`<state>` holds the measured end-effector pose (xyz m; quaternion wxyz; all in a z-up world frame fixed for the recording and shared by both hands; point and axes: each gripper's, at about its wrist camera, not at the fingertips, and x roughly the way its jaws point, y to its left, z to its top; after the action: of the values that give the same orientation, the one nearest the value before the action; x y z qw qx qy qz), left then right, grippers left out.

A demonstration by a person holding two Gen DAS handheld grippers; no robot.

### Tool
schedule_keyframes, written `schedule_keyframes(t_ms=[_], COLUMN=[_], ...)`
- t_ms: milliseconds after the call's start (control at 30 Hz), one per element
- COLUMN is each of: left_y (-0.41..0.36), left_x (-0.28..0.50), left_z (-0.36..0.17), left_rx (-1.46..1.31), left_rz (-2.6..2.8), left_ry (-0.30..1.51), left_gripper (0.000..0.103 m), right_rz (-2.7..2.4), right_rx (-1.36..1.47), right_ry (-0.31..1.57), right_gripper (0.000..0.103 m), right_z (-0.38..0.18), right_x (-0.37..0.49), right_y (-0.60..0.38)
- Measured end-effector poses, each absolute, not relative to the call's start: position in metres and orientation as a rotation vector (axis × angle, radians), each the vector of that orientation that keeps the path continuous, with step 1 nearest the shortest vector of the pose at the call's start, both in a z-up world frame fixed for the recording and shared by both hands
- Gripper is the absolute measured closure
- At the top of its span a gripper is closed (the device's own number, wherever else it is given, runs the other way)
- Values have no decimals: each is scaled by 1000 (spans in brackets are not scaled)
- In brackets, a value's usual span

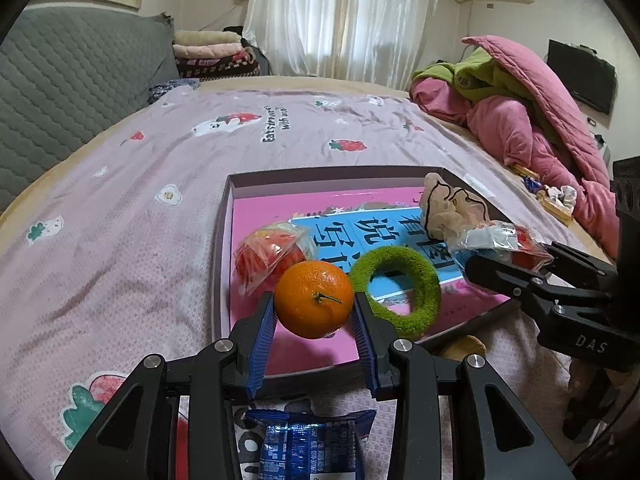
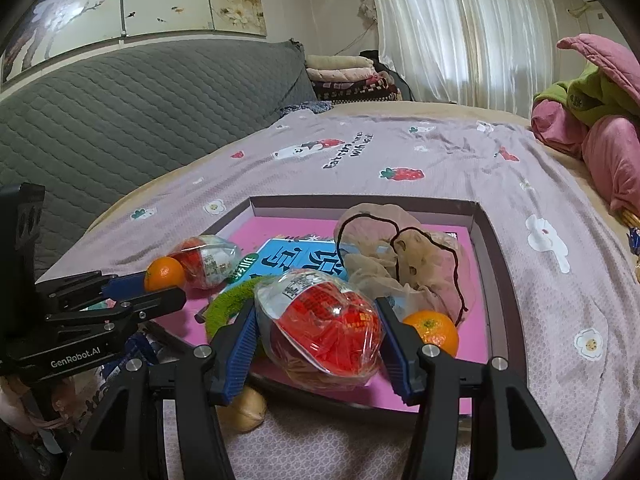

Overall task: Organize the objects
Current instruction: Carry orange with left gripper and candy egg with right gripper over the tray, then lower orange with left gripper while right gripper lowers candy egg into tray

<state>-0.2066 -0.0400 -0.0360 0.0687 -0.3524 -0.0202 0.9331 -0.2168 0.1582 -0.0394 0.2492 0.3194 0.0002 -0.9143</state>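
Left gripper (image 1: 314,312) on my end is pinching an orange (image 1: 314,299) between its blue pads, hanging just over the near-left corner of the shallow box (image 1: 224,248) on the bed. Green fuzzy ring (image 1: 396,292) sits right beside it inside the box. Over on the right, my right gripper (image 2: 318,334) is clamped on a red snack bag (image 2: 320,326), with a second orange (image 2: 432,330) just to its right.
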Motion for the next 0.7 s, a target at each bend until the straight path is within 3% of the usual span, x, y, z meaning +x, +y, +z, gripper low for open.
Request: schedule_keyframes(t_ms=[700], left_y=[-42], left_x=[-217], left_z=[-49], left_rx=[-1102], left_rz=[2823], left_ry=[-71], left_gripper=[64], right_rz=[-2500], right_rx=[895], right_ry=[48], right_gripper=[47], right_z=[-45], right_x=[-220], right_y=[151])
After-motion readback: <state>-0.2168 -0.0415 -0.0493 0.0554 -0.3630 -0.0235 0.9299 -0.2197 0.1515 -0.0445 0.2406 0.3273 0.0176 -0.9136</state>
